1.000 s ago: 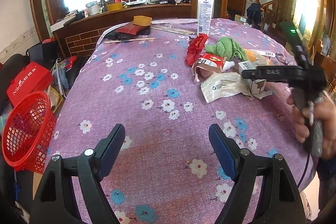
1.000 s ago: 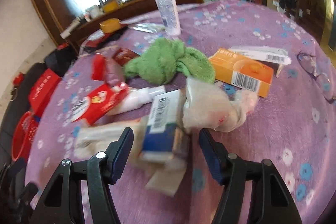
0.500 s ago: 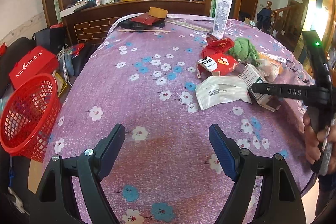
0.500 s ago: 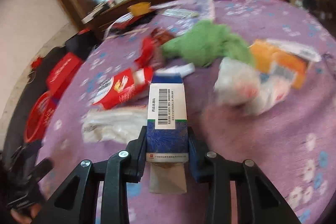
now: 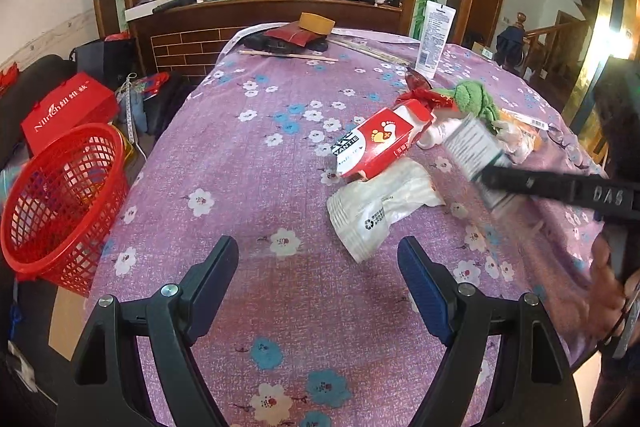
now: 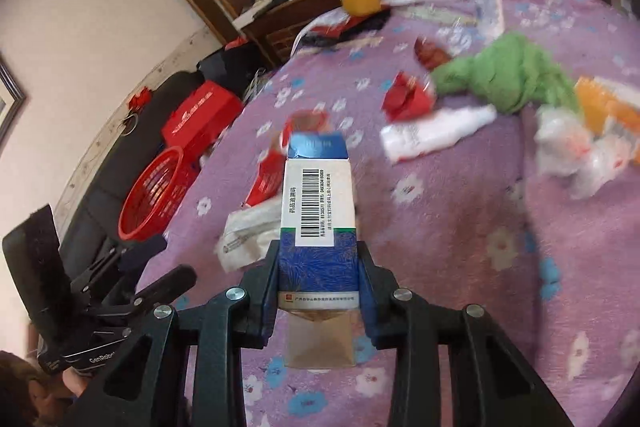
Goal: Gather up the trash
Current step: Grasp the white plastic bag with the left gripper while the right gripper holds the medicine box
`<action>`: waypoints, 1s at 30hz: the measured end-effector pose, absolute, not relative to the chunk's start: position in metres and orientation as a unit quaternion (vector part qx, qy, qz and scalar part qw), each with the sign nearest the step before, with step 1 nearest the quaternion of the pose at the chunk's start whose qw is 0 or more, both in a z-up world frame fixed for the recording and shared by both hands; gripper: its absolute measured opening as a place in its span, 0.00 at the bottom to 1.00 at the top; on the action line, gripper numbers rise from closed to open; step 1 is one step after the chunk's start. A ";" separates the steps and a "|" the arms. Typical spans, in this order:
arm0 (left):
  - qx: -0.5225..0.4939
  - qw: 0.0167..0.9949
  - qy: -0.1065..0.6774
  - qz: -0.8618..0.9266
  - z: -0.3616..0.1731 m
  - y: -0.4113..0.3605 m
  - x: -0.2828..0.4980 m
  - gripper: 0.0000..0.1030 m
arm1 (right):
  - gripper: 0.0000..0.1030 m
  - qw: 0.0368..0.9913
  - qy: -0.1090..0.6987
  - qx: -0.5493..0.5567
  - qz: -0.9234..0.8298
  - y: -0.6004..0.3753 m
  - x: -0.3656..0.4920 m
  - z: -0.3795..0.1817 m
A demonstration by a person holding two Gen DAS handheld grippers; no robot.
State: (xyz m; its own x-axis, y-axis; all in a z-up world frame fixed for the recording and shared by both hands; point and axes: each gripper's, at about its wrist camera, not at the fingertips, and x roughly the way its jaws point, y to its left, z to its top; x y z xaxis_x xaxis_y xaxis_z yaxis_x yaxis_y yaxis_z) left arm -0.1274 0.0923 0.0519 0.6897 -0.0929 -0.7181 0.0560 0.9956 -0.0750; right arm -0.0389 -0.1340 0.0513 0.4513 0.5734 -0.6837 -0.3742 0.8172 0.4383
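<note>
My right gripper (image 6: 319,267) is shut on a blue and white medicine box (image 6: 318,223) and holds it above the purple flowered tablecloth (image 6: 460,247). The box also shows in the left wrist view (image 5: 476,151), with the right gripper (image 5: 492,179) on it. My left gripper (image 5: 318,267) is open and empty over the cloth near the front edge. A red mesh basket (image 5: 60,195) stands off the table's left side; it also shows in the right wrist view (image 6: 154,195). A red and white carton (image 5: 380,143) and a white wrapper (image 5: 376,211) lie ahead of the left gripper.
A green cloth (image 6: 508,75), an orange box (image 6: 608,103), crumpled white plastic (image 6: 576,151) and a white tube (image 6: 432,135) lie on the cloth. A tall white tube (image 5: 434,39) stands at the back. A red box (image 5: 68,111) sits beside the basket.
My right gripper closed on the medicine box, lifted it off the pile and swung left toward the basket side. My left gripper moved closer to the wrapper and stayed open.
</note>
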 end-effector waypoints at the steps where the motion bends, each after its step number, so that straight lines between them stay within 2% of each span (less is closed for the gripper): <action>1: -0.021 0.920 0.390 -0.038 0.052 0.092 -0.128 0.78 | 0.36 0.850 0.435 0.108 0.277 -0.136 -0.042 0.056; 8: -0.020 0.921 0.387 -0.048 0.053 0.088 -0.130 0.78 | 0.36 0.882 0.403 0.087 0.227 -0.148 -0.034 0.070; 17: -0.029 0.917 0.396 -0.042 0.052 0.095 -0.127 0.78 | 0.36 0.888 0.436 0.044 0.139 -0.173 0.014 0.039; 26: -0.032 0.915 0.399 -0.053 0.058 0.096 -0.117 0.78 | 0.36 0.851 0.461 0.066 0.244 -0.139 -0.012 0.029; 30: -0.019 0.907 0.412 -0.086 0.056 0.086 -0.089 0.83 | 0.36 0.863 0.432 0.064 0.253 -0.137 -0.031 0.045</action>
State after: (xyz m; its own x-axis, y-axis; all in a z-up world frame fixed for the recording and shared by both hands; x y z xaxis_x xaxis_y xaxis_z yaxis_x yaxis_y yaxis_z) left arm -0.0892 0.0863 0.0561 0.6459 -0.1717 -0.7439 0.1404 0.9845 -0.1053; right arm -0.0311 -0.1367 0.0449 0.4984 0.4923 -0.7136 -0.3816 0.8637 0.3293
